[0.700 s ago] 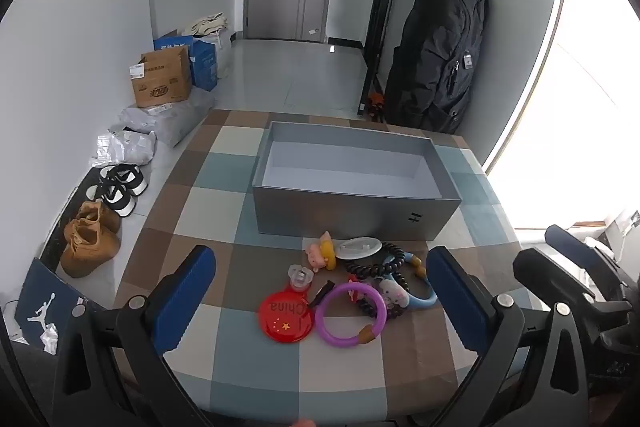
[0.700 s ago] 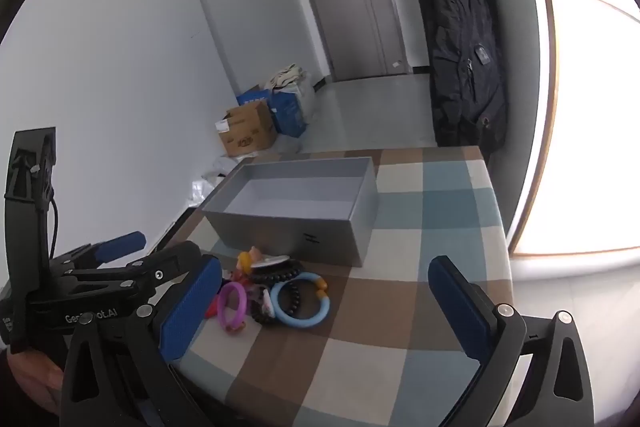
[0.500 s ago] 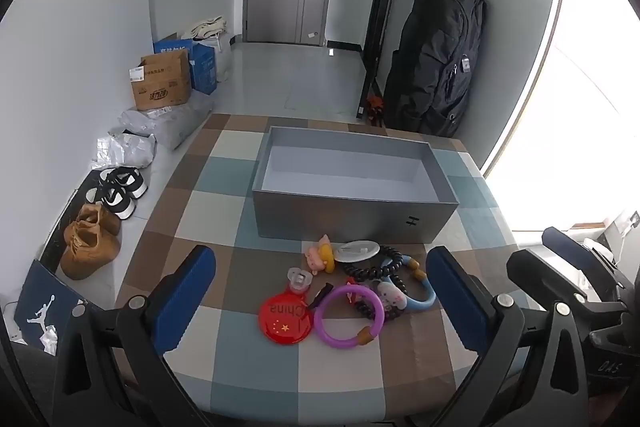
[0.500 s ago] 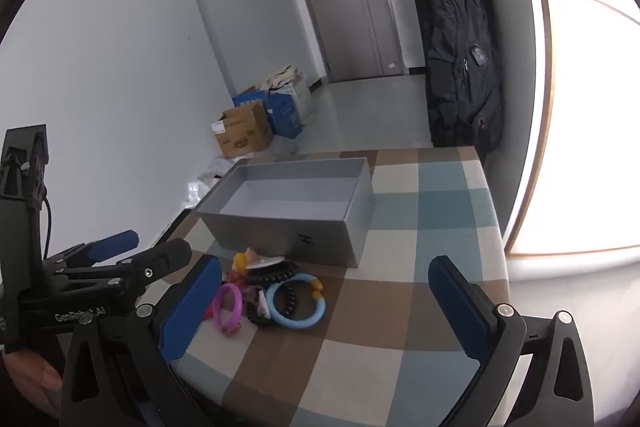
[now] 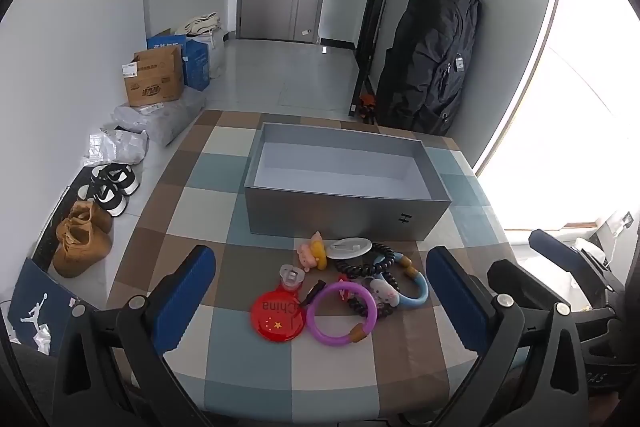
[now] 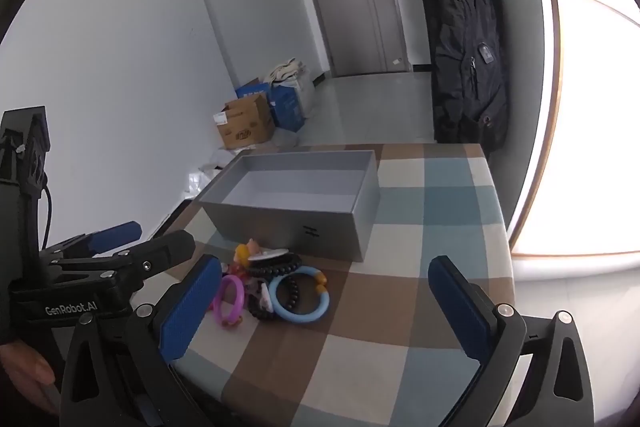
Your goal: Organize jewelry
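Note:
A grey open box stands empty on the checked table; it also shows in the right wrist view. In front of it lies a small pile: a purple ring, a light blue ring, a black bead bracelet, a red China badge, a white disc and a pink-yellow figure. My left gripper is open and empty, above the table's near edge, with the pile between its fingers in view. My right gripper is open and empty, to the right of the pile; the blue ring lies ahead.
The checked tablecloth covers the table. Shoes, cardboard boxes and bags lie on the floor at the left. A black backpack hangs at the back right. The left gripper's body shows at the left of the right wrist view.
Both grippers have drawn back and up a little, so the box and the pile sit slightly farther away. Nothing on the table has moved.

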Demonstrator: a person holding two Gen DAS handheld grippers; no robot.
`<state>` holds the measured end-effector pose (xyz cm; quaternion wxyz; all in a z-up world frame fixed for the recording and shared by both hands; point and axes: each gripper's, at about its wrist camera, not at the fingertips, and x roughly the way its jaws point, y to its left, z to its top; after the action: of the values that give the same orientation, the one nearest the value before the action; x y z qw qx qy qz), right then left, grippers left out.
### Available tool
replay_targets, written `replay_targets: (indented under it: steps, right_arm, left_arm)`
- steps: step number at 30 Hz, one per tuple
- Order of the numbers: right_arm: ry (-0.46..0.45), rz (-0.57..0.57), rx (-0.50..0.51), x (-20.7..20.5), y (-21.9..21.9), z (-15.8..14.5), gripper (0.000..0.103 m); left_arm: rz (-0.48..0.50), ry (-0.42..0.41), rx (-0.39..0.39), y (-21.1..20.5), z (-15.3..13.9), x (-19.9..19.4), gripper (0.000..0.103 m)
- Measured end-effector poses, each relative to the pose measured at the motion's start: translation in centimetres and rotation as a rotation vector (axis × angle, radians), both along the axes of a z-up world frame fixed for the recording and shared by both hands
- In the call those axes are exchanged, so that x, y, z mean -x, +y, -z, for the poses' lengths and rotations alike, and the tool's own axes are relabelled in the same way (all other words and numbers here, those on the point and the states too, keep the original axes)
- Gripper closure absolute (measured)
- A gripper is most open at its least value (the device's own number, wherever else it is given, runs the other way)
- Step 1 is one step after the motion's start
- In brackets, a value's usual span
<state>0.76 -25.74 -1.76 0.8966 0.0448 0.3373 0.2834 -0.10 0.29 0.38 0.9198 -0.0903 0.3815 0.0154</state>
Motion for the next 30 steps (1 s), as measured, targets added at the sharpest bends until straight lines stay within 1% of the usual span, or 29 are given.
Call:
replay_targets:
  steps: [9, 26, 30]
  right_arm:
    - [-0.002, 0.002, 0.005, 0.08, 0.02, 0.11, 0.000]
    - [0.002, 0.003, 0.005, 0.01, 0.03, 0.09, 0.000]
    - [0.004, 0.001, 0.004, 0.01, 0.00, 0.08, 0.000]
  left_arm:
    - [0.008, 0.000, 0.019, -0.07, 0.26, 0.11, 0.001]
    - [0.008, 0.004, 0.027, -0.81, 0.60, 0.12, 0.001]
    - [0.005, 0.006, 0.026, -0.22, 0.55, 0.06, 0.001]
